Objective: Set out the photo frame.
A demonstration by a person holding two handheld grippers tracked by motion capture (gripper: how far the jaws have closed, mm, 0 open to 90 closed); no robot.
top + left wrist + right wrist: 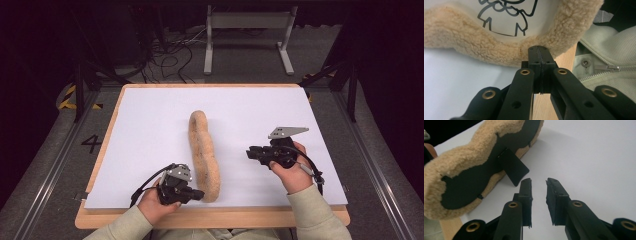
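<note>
A long wavy picture frame with a tan fleece border point(204, 155) stands on its edge on the white table top point(145, 125), running from the middle toward the near edge. Its front, a white panel with a black line drawing point(506, 15), faces my left gripper point(539, 48). That gripper is shut, its tips against the fleece rim point(474, 42) at the near end point(197, 192); nothing shows between the pads. The black back point(474, 180) and its fold-out stand flap point(512, 167) face my right gripper point(539, 182), which is open a little with nothing between its jaws, just right of the frame point(250, 152).
The white top lies on a wooden board whose near edge point(210, 217) is by my pale zipped jacket point(609, 50). Beyond the far edge are dark floor, loose cables point(170, 55) and a white stand's legs point(247, 42). Bare white surface lies left and right of the frame.
</note>
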